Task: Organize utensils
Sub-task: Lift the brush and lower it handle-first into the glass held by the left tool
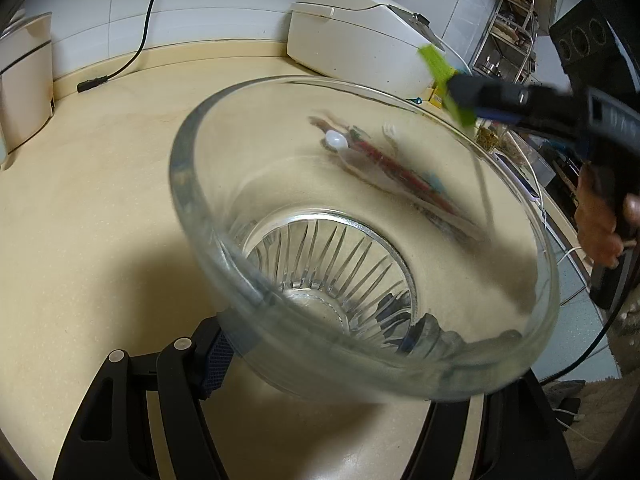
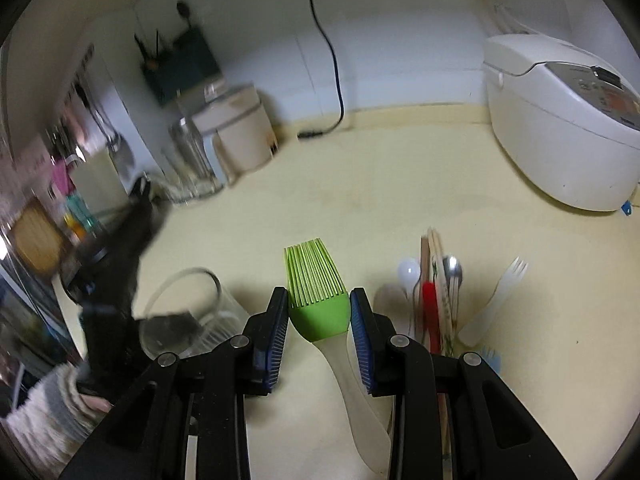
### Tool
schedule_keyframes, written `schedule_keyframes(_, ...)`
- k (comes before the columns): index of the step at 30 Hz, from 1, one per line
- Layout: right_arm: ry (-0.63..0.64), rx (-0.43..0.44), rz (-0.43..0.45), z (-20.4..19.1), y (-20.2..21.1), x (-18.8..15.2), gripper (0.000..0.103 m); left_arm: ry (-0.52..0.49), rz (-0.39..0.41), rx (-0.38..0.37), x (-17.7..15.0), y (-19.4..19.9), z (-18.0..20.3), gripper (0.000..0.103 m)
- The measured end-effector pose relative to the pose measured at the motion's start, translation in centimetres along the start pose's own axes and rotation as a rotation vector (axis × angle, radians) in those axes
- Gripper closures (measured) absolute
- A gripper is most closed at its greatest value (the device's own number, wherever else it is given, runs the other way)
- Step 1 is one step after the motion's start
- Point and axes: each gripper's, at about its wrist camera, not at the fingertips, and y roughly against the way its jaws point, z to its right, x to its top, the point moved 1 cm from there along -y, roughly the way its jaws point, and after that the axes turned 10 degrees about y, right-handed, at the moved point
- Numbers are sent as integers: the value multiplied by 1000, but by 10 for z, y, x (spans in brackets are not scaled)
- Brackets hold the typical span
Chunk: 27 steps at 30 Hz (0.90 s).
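With my left gripper [image 1: 320, 360] clamping the glass cup [image 1: 360, 240] steady, my right gripper [image 2: 319, 312] pinches the green brush [image 2: 318, 292]; I should lower it handle-first inside the rim.

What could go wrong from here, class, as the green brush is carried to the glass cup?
1. The right gripper pinches the green brush only at its soft head, so its long handle could swing or slip out.
2. The glass cup is held tilted by the left gripper; a hard knock from the brush might shift or chip it.
3. The utensils lying on the counter could be scattered by the hanging handle.
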Motion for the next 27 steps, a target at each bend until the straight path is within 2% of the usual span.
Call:
schedule_keyframes(6, -31, 24, 62, 3, 23, 11, 72, -2, 0, 3, 0, 0, 0, 30)
schedule_keyframes(11, -9, 53, 134, -10, 39, 36, 72, -2, 0, 3, 0, 0, 0, 30)
schedule_keyframes(15, 0, 146, 202, -29, 49, 59, 72, -2, 0, 3, 0, 0, 0, 30)
schedule_keyframes(19, -7, 268, 247, -51, 42, 78, 72, -2, 0, 3, 0, 0, 0, 30)
schedule_keyframes(27, -79, 419, 293, -65, 17, 93, 72, -2, 0, 3, 0, 0, 0, 30)
